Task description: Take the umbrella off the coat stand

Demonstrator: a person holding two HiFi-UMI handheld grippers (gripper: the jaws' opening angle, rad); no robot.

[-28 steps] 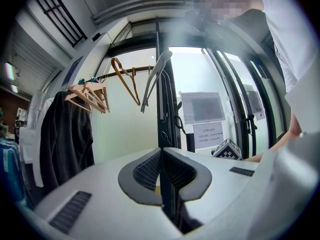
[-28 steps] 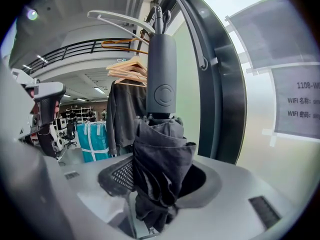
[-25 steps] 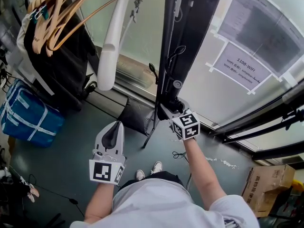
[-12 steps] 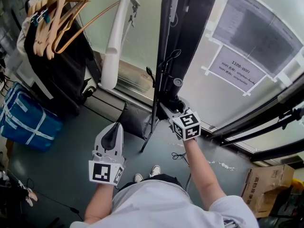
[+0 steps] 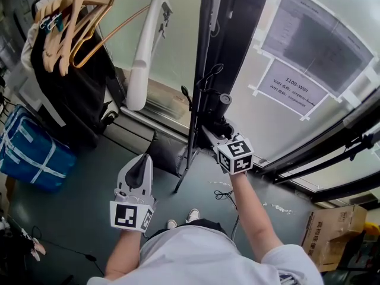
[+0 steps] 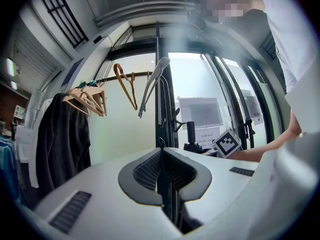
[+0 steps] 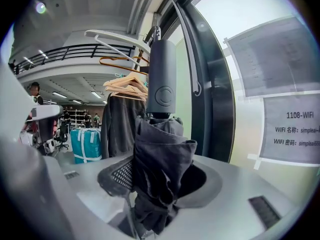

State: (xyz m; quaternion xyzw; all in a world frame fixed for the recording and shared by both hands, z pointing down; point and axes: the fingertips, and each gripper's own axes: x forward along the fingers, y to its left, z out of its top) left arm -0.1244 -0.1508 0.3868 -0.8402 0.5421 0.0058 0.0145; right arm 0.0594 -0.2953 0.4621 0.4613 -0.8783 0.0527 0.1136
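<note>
Since our right gripper (image 5: pixel 217 133), clamped on the folded umbrella (image 7: pixel 161 159), has risen along the coat stand (image 5: pixel 200 70), we judge it's lifting free; our left gripper (image 5: pixel 138 168) sits shut, empty.

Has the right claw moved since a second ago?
Yes: the right claw, gripping the umbrella, has risen, closer to the coat stand hook.

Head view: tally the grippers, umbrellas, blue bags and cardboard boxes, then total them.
grippers: 2 (left gripper, right gripper)
umbrella: 1
blue bag: 1
cardboard box: 1
Total: 5
</note>
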